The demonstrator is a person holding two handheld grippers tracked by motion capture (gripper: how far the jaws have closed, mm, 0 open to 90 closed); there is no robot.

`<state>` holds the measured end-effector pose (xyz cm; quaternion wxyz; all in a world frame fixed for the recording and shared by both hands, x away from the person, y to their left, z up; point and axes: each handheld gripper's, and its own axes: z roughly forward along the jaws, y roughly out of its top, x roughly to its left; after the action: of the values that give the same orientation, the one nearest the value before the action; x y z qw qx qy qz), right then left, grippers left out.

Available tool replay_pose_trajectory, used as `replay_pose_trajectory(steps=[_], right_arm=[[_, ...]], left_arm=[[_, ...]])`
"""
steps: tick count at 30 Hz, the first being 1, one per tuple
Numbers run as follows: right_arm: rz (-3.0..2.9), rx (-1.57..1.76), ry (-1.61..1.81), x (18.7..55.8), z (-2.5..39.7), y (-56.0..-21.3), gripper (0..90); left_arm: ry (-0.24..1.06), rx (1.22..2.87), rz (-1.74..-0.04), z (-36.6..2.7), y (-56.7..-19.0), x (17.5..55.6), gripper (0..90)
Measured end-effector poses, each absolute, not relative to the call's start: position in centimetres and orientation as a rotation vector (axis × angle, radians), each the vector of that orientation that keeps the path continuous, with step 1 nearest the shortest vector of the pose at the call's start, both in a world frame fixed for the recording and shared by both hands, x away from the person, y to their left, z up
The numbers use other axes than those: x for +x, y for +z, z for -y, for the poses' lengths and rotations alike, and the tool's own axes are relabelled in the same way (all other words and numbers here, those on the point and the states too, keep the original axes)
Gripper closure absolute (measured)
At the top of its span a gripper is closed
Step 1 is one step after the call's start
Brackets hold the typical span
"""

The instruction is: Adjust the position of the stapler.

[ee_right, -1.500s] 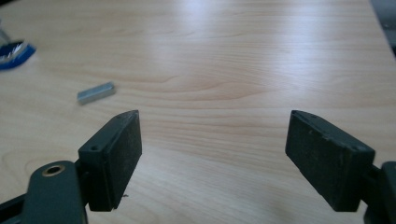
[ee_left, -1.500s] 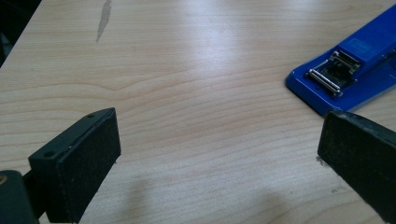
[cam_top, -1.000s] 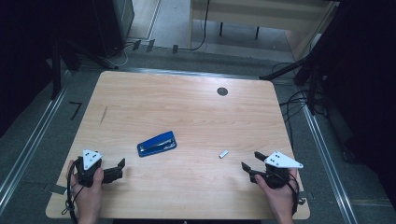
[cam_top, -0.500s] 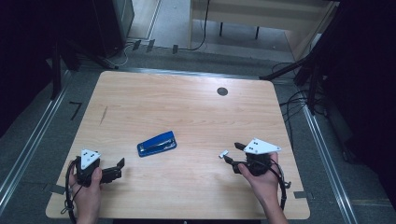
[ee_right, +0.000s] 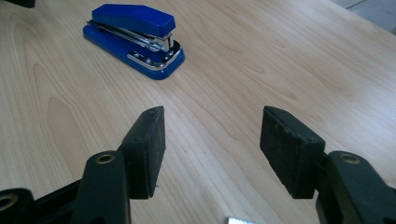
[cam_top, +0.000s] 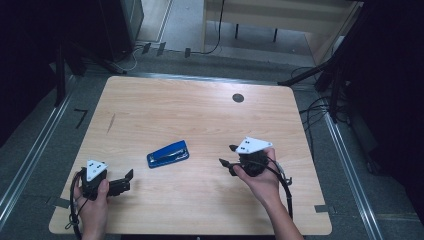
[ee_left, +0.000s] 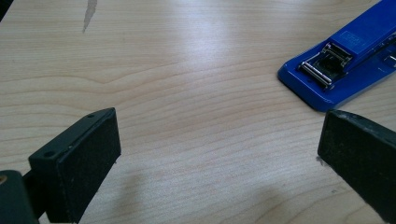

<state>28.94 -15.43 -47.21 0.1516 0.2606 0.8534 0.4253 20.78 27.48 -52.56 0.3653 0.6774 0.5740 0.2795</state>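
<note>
A blue stapler [cam_top: 168, 153] lies shut on the wooden table [cam_top: 200, 115], a little left of centre. My left gripper [cam_top: 127, 181] rests near the front left corner with its jaws wide apart, and the stapler's rear end [ee_left: 336, 65] sits ahead and to the right of its pads. My right gripper [cam_top: 227, 156] hovers right of the stapler, jaws open and pointing at it. In the right gripper view the stapler's front [ee_right: 135, 37] is ahead to the left. A small silver metal piece [ee_right: 240, 220] lies on the table just below the right gripper [ee_right: 217, 135].
A black round hole [cam_top: 238, 98] sits in the tabletop near the far edge. A dark streak [cam_top: 111, 123] marks the wood at the left. Cables and table legs stand on the floor beyond the far and right edges.
My right gripper has moved left and away from the front edge, toward the stapler, and now covers the small metal piece in the high view. The left gripper has stayed put.
</note>
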Motion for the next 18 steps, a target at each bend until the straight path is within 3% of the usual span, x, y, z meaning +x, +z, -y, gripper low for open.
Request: replay_pose_trajectory(steps=[18], right_arm=[[-2.561,0.629,1.206,31.5,11.5,-47.7,41.5]], left_arm=[[0.723,1.764,-1.479,-27.3,-52.6,20.9,0.0]])
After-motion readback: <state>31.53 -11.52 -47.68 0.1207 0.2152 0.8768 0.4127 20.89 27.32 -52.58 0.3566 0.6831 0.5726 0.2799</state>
